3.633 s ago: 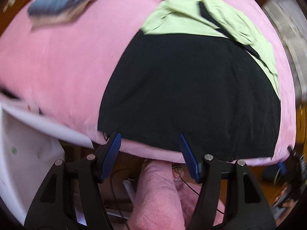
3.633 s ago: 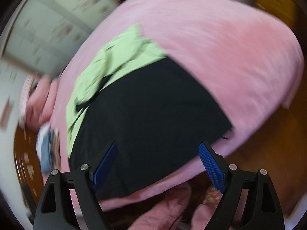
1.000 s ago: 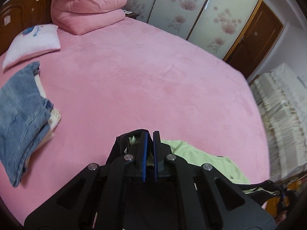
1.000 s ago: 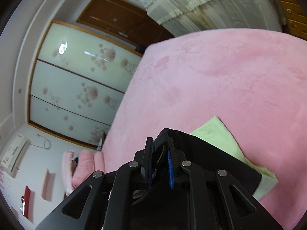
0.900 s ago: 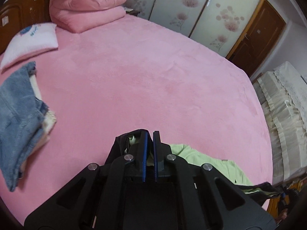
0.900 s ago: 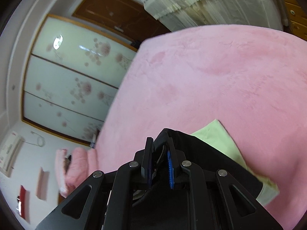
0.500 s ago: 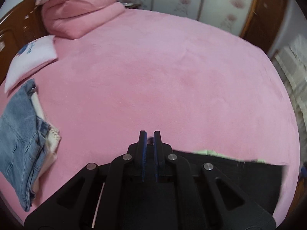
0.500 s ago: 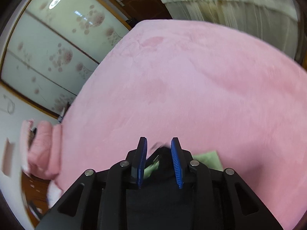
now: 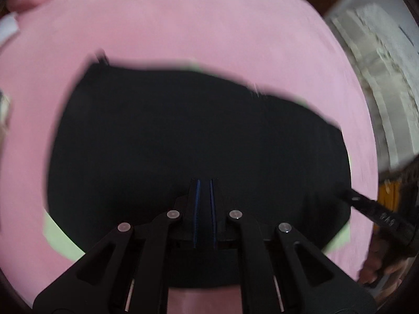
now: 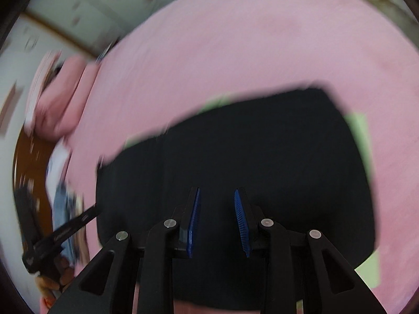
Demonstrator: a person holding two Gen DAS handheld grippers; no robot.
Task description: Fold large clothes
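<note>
A pink bed (image 9: 209, 26) fills both views. On it lies the black garment (image 9: 183, 136), folded flat, with pale green cloth (image 9: 56, 233) peeking out at its edges. Only the right wrist view shows the flowered wardrobe doors (image 10: 86, 13), the folded pink quilt (image 10: 62, 99) and a strip of blue jeans (image 10: 61, 209) at the left. Only the left wrist view shows the whitish curtain (image 9: 379, 65) at the right. The left gripper (image 9: 205, 196) has its blue pads nearly together; whether cloth sits between them I cannot tell. The right gripper (image 10: 216, 209) has just been opening; its jaws stand narrowly apart over the black cloth, gripping nothing.
</note>
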